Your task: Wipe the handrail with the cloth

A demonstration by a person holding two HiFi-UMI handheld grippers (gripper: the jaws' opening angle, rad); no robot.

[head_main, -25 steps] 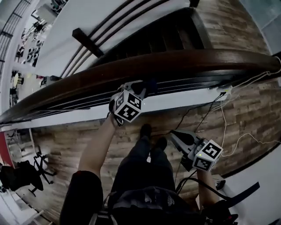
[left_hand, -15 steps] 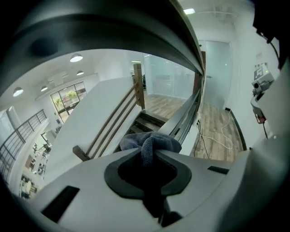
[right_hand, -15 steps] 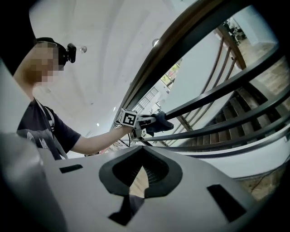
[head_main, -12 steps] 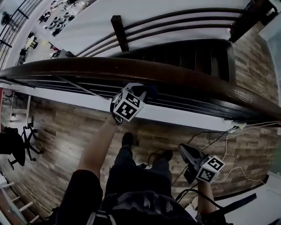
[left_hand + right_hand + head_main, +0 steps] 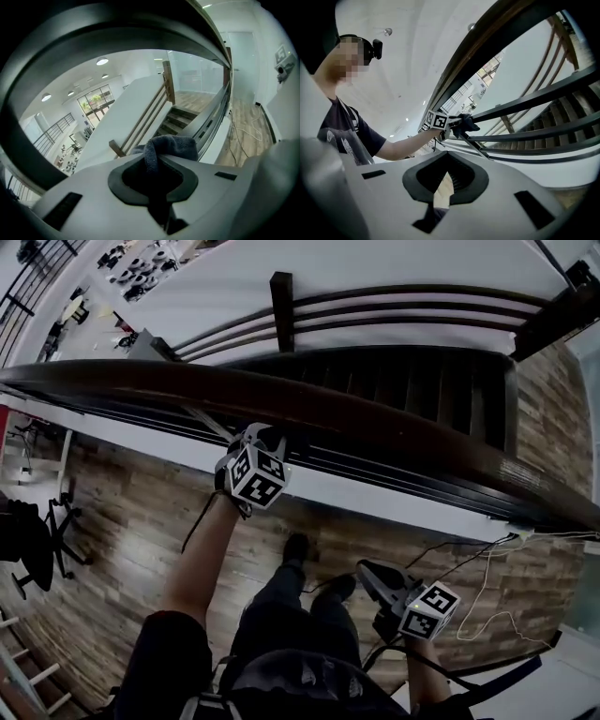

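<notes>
Grey cloth [image 5: 173,146] riding clenched in left claw [image 5: 157,164] | handrail [image 5: 375,413] running 9-to-4 o'clock, passing just at its 12 | right claw [image 5: 440,185] hanging parted, empty, farther off

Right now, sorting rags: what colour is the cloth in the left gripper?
The cloth is dark blue-grey; left gripper view.

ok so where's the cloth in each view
Head view: the cloth is a dark lump at the tip of the left gripper, left of centre, just below the handrail.
Left gripper view: the cloth is at the centre, pinched in the jaws.
Right gripper view: the cloth is small, near the centre, at the far gripper's tip.
Shared landmark: the dark curved handrail.
</notes>
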